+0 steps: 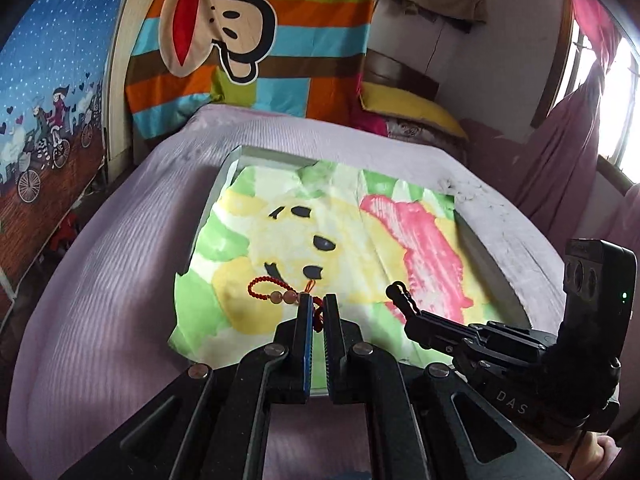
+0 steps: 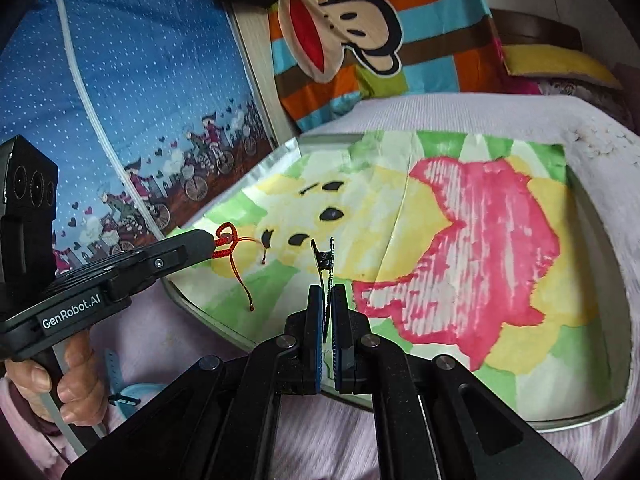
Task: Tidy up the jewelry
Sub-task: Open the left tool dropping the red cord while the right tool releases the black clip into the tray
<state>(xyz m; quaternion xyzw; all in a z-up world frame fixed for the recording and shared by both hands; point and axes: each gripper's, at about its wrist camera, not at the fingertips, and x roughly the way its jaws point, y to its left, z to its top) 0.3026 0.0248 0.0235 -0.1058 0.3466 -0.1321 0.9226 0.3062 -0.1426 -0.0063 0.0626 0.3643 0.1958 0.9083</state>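
While the left claw (image 1: 317, 303) pinches a red bracelet (image 1: 276, 289) (beaded), the right claw (image 2: 329, 295) clamps a dark hair clip (image 2: 323, 257).

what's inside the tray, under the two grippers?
Tray holds a painted paper sheet covering its floor. Left gripper holds a red cord bracelet, right gripper a dark hair clip. Anything beneath the paper is hidden.

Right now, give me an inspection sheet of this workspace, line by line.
Surface: shallow tray lined with a painted paper, on a pale purple bedcover.
Job's things: red cord bracelet with beads; dark hair clip.
Clutter: nothing seen.
Grippers: left gripper fingers shut on the bracelet; right gripper shut on the clip.
Cables: nothing seen.
Surroundings: striped monkey cloth, yellow pillow, window.
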